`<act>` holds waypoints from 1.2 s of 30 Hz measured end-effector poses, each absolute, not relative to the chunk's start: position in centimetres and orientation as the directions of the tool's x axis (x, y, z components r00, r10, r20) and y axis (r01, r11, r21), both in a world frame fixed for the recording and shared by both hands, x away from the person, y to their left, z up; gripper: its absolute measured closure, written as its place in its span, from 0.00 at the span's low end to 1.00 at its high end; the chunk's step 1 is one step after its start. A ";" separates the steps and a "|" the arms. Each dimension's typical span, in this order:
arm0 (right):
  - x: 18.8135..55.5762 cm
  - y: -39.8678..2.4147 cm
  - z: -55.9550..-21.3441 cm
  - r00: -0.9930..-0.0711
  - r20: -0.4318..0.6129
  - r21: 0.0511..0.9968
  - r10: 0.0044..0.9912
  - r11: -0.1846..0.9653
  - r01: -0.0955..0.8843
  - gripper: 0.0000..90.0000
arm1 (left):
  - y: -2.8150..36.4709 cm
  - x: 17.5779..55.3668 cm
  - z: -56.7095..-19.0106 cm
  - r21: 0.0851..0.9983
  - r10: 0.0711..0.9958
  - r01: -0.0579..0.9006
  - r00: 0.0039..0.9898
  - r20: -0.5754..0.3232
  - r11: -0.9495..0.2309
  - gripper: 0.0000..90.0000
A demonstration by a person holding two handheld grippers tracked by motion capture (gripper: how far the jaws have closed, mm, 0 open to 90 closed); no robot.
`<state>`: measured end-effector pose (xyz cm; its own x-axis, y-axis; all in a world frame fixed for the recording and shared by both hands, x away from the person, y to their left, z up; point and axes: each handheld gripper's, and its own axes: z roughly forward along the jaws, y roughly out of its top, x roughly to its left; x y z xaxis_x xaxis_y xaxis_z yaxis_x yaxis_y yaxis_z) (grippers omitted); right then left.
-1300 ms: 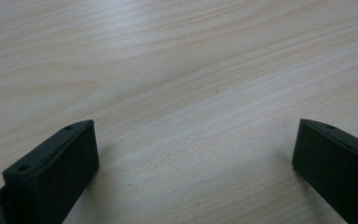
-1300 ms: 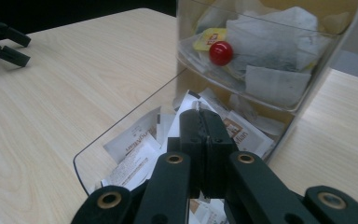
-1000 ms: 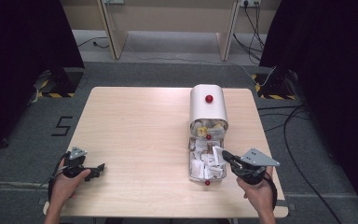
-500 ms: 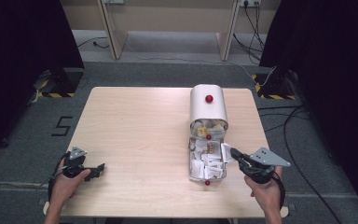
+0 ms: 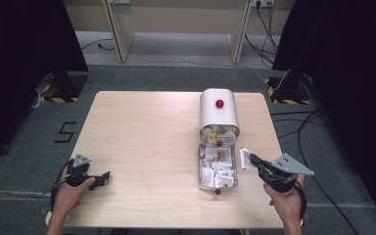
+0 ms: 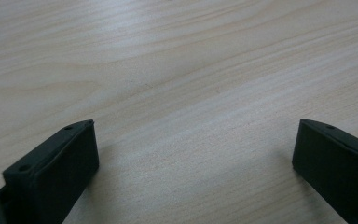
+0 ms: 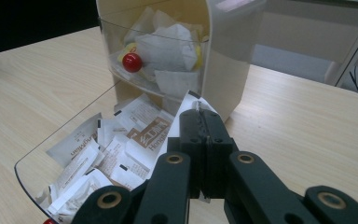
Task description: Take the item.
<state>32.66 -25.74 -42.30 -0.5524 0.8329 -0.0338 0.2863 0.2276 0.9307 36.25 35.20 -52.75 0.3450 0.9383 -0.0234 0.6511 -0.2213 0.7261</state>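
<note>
White paper sachet pinched out of the clear tray

High view: the right gripper (image 5: pixel 252 159) holds a white paper sachet (image 5: pixel 245 158) just right of the clear plastic tray (image 5: pixel 203 169) on the pale wooden bench (image 5: pixel 142 142); the left gripper (image 5: pixel 104 176) rests well apart. Left gripper view: its jaws stand wide over bare wood. Right gripper view: the jaws are clamped on the sachet's edge, a detail the high view blurs; so thin a hold could slip.

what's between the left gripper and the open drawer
Only bare tabletop: in the high view nothing lies between the left gripper and the drawer of sachets.
</note>
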 end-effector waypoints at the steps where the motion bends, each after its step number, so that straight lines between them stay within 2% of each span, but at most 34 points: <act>1: 32.7 -25.8 -42.3 -0.550 -0.034 0.931 0.835 0.227 0.286 0.99 | 35.2 36.3 -52.8 0.726 0.938 0.651 0.345 -0.023 -0.221 0.00; 36: 33.4 -28.7 -43.9 -0.470 -0.008 0.920 0.883 0.191 0.343 0.99 | 35.2 36.3 -52.7 0.726 0.938 0.651 0.345 -0.023 -0.221 0.00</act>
<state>33.43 -28.70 -43.93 -0.4702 0.8825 -0.0083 0.3429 0.1913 0.9197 36.25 35.20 -52.75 0.3446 0.9385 -0.0230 0.6512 -0.2214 0.7259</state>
